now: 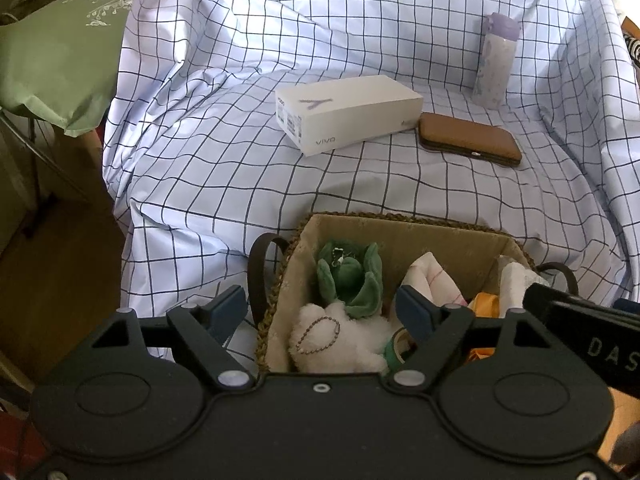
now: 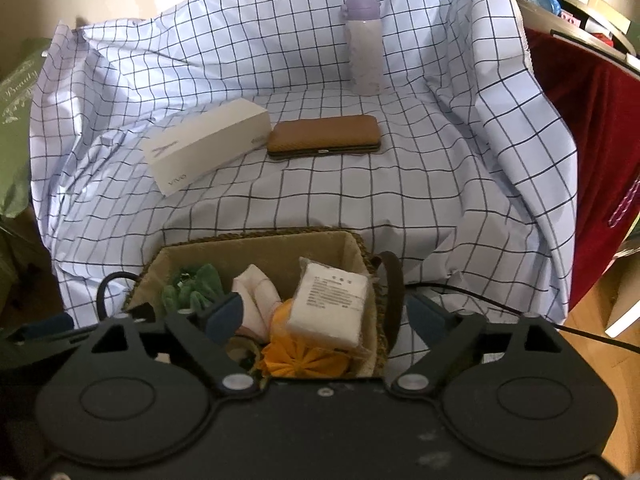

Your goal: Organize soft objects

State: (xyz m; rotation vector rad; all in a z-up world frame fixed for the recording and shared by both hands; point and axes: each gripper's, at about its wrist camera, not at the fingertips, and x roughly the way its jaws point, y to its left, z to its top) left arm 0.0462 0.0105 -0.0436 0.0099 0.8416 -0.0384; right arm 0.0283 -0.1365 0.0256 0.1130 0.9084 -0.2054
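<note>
**Soft things gathered in the basket, both grippers empty above it**

On the left, the left gripper (image 1: 320, 312) hangs over the near-left corner of the woven basket (image 1: 400, 220) with its jaws spread wide and nothing between them. Below it lie the white plush toy (image 1: 340, 336) and, just behind and touching it, the green plush (image 1: 352, 280). Towards the middle of the basket sits a pink-and-white cloth (image 2: 256, 292), then an orange fabric piece (image 2: 296, 356), and at the right a white packet of pads (image 2: 328, 304) leaning on the orange piece. The right gripper (image 2: 320, 316) hovers over that right side, jaws likewise wide apart and empty.

Further back on the checked sheet (image 1: 240, 180) only hard items remain: a white phone box (image 1: 344, 112), a brown case (image 1: 468, 140) just beside it, and a lilac bottle (image 1: 494, 60) standing upright, well apart.

The sorting looks nearly or fully done; no soft item shows outside the basket. The next move probably calls for lifting both grippers clear without snagging the handles, or for tidying the leaning packet.
</note>
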